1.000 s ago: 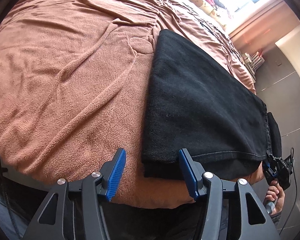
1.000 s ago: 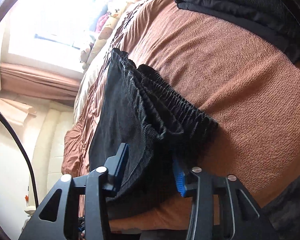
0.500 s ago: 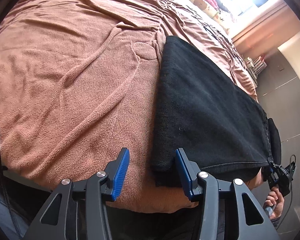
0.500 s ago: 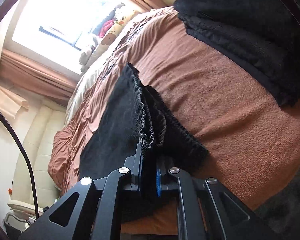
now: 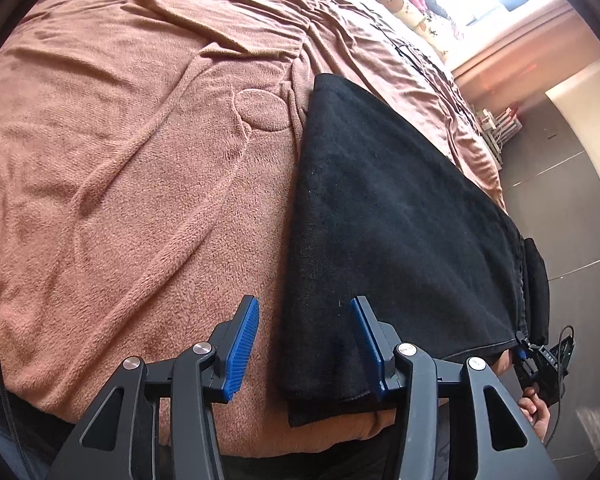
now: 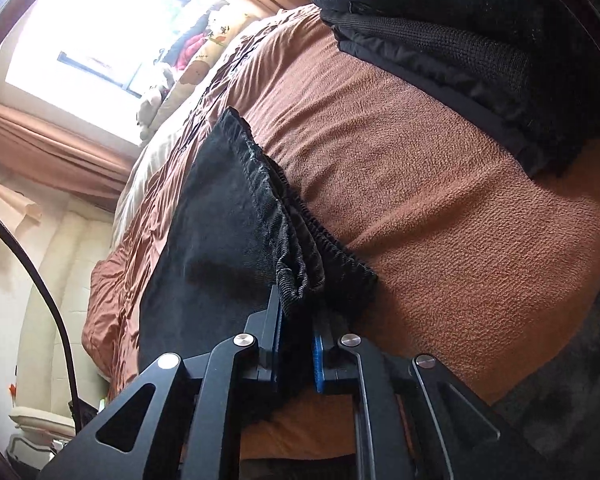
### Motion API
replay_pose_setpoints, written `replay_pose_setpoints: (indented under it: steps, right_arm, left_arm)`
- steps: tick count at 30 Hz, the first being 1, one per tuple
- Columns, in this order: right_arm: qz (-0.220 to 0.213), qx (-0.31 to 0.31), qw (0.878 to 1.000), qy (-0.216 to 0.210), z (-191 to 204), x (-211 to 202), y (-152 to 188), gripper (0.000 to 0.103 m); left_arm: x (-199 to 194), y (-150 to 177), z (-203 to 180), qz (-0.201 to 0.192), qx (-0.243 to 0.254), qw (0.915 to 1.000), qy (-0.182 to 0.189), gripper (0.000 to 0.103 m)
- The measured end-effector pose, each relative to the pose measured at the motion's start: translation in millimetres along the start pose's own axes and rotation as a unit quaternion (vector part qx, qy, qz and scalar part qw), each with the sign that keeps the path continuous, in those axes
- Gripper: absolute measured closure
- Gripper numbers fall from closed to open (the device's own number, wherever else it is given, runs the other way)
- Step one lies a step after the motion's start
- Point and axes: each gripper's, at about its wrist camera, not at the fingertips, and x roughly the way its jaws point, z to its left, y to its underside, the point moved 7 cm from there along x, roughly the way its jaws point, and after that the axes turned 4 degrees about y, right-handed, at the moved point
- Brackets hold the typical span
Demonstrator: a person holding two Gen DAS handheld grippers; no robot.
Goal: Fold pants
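Black pants lie folded into a long band on a brown blanket. My left gripper is open at the bed's near edge. The near corner of the pants lies between its blue pads, the right one over the cloth, the left one over bare blanket. In the right wrist view the gathered waistband is bunched between the pads of my right gripper. Its jaws are opening slightly and the cloth still fills the gap. That gripper also shows at the pants' far right corner, with a hand behind it.
A stack of folded dark clothes sits on the blanket to the right of the waistband. Pillows and soft toys lie by the bright window. Dark floor tiles and a white rack lie beyond the bed's right edge.
The right gripper, open around the waistband a second ago, closed on it, and its gap has since widened a little. The left gripper's jaws narrowed slightly and it shifted a little along the bed edge.
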Motion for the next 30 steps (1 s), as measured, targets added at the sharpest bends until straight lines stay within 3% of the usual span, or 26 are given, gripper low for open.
replay_pose_setpoints:
  steps: [3,5,7,13,20,30]
  right_arm:
    - [0.004,-0.008,1.000,0.004,0.9,-4.7,3.1,0.081]
    - [0.008,-0.004,1.000,0.004,-0.9,-6.7,6.2,0.061]
    - [0.003,-0.001,1.000,0.002,-2.0,-8.6,7.8,0.055]
    - [0.021,0.015,1.000,-0.006,-5.8,6.5,15.7,0.055]
    - [0.023,0.033,0.999,-0.024,-6.2,20.6,13.5,0.055]
    - [0.010,0.055,0.997,-0.050,-12.9,29.7,14.3,0.053]
  left_arm:
    - [7.8,-3.5,-0.7,0.008,0.000,1.0000,0.005,0.053]
    - [13.2,-5.7,-0.6,0.012,0.000,0.9999,0.006,0.053]
    - [18.0,-8.8,-0.7,0.016,0.000,0.9998,0.010,0.053]
    - [29.4,-23.7,-2.5,0.021,0.003,0.9996,0.018,0.053]
    - [41.8,-41.8,-4.6,0.029,0.001,0.9992,0.026,0.069]
    - [63.2,-66.1,-0.9,0.045,-0.027,0.9973,0.051,0.074]
